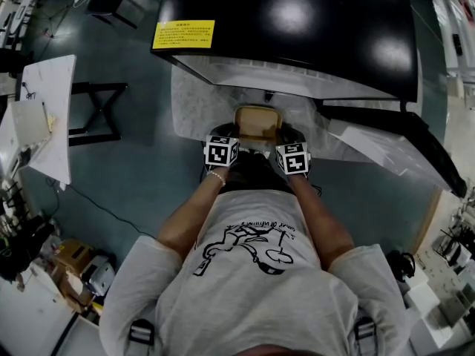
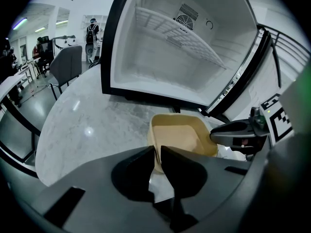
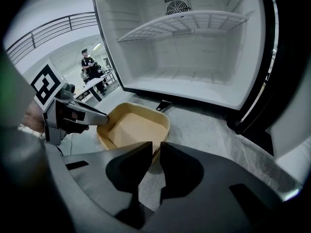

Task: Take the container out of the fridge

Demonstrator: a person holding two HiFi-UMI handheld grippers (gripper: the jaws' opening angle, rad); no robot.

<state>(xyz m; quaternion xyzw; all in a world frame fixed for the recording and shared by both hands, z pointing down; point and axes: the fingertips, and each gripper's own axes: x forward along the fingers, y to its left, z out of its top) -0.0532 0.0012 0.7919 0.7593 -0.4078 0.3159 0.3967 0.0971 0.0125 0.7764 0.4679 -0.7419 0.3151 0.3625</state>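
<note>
The yellow label (image 1: 183, 34) on the fridge (image 1: 297, 21) carries print seemingly too small to read.

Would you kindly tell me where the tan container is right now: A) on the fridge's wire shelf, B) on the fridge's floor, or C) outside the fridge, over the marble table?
C: the container is over the marble table, in front of the open fridge.

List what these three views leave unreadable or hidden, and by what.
Head view: print on the yellow label is too small to read.
Head view: the left gripper and right gripper cover the near rim of the container.
Gripper views: the gripper bodies hide whether it touches the table.
</note>
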